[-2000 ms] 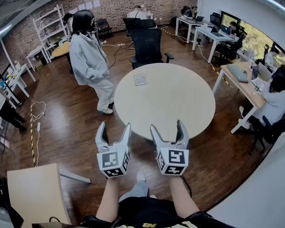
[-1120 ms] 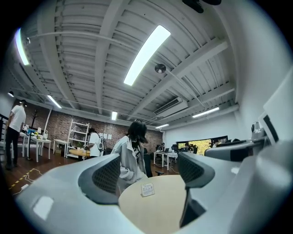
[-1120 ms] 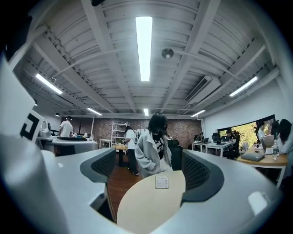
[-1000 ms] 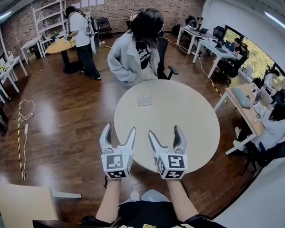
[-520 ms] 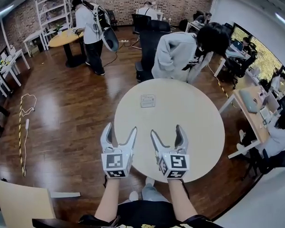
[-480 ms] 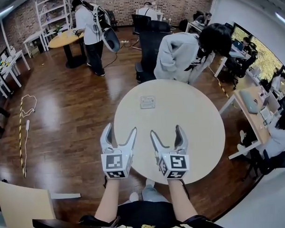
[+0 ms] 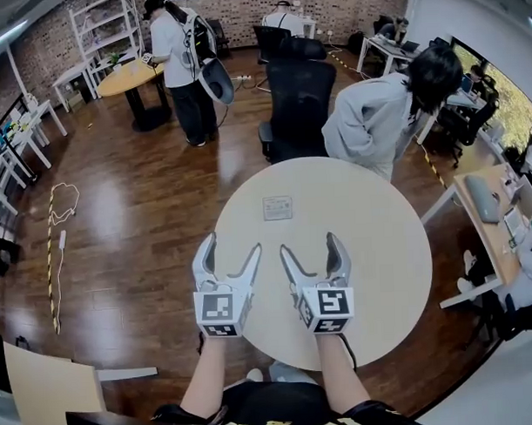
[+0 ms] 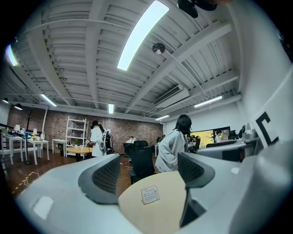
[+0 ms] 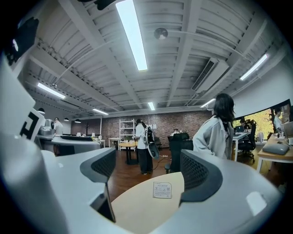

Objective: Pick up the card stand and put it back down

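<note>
The wearer has stepped up to the round surface (image 7: 363, 247) while a grey-jacketed passer-by (image 7: 376, 116) has rounded to its far side. The left claw (image 7: 230, 245) and right claw (image 7: 309, 244) hang over the near edge, jaws apart and empty. The card stand (image 7: 278, 208) sits upright straight ahead, broadside on, marginally nearer the right claw.

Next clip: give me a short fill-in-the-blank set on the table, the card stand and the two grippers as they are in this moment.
1. The card stand sits on a pale table whose top is ____ in shape.
2. The left gripper and the right gripper both hold their jaws ____, with nothing gripped between them.
3. The office chair beyond the table's far edge is ____ in colour.

Missing words: round; open; black
</note>
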### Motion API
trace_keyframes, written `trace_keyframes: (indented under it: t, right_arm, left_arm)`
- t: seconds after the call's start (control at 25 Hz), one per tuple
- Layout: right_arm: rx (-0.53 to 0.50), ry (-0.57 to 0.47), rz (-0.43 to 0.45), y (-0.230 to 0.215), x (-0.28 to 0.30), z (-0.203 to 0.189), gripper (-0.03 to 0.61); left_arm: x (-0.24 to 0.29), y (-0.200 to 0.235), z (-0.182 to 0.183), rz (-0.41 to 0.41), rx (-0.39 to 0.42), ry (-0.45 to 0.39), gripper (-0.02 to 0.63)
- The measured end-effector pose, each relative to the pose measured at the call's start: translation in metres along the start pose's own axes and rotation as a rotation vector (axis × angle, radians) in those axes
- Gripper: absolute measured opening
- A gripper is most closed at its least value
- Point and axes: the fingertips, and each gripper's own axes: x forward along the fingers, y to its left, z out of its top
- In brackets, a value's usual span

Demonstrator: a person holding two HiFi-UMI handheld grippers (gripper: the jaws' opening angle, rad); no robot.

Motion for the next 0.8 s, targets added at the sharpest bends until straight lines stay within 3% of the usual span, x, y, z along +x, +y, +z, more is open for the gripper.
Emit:
trace_keyframes:
  t: [0.16,0.36,0.64,0.8]
  right_arm:
    - [0.013,0.019,0.037,-0.021,0.013,-0.008,0.425]
    - [0.011,0.03,0.056,-0.042,0.032,-0.018,0.419]
    - [0.021,0.059,0.072,-0.048,0.059,-0.033,0.416]
    - [0.026,0.105,0.038,-0.059,0.072,-0.067,0.402]
  left_arm:
    - [0.027,-0.009,-0.004,0.02,-0.003,0.023,0.342]
    - [0.053,-0.013,-0.017,0.028,-0.012,0.032,0.337]
    - [0.081,-0.007,-0.043,-0.012,-0.02,0.101,0.339]
    - [0.099,-0.007,-0.076,-0.069,-0.019,0.149,0.339]
